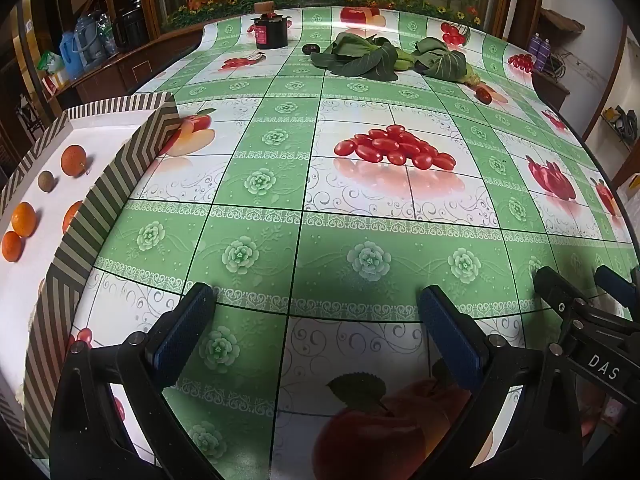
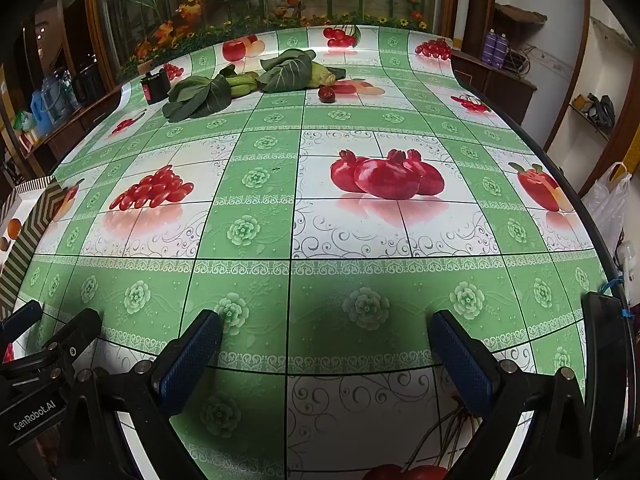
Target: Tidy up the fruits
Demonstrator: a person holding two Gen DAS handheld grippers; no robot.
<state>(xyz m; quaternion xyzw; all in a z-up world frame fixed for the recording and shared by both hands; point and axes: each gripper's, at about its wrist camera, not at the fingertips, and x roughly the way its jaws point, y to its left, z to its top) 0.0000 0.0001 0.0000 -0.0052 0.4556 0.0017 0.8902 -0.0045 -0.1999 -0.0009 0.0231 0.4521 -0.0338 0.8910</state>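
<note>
A striped shallow box [image 1: 132, 168] stands at the table's left edge and holds several oranges [image 1: 73, 160] and a small brown fruit [image 1: 47, 181]. Its corner shows in the right wrist view [image 2: 36, 216]. A red jujube [image 1: 484, 95] lies at the far side beside leafy greens [image 1: 360, 58]; it also shows in the right wrist view [image 2: 327, 95]. A dark fruit [image 1: 309, 49] lies left of the greens. My left gripper [image 1: 316, 320] is open and empty above the tablecloth. My right gripper [image 2: 326, 344] is open and empty, to the right of the left one.
A dark jar with a cork lid [image 1: 271, 28] stands at the far left of the table. More greens [image 2: 288, 72] lie at the far side. The table's right edge [image 2: 580, 200] curves close by, with a plastic bag [image 2: 608, 204] beyond it.
</note>
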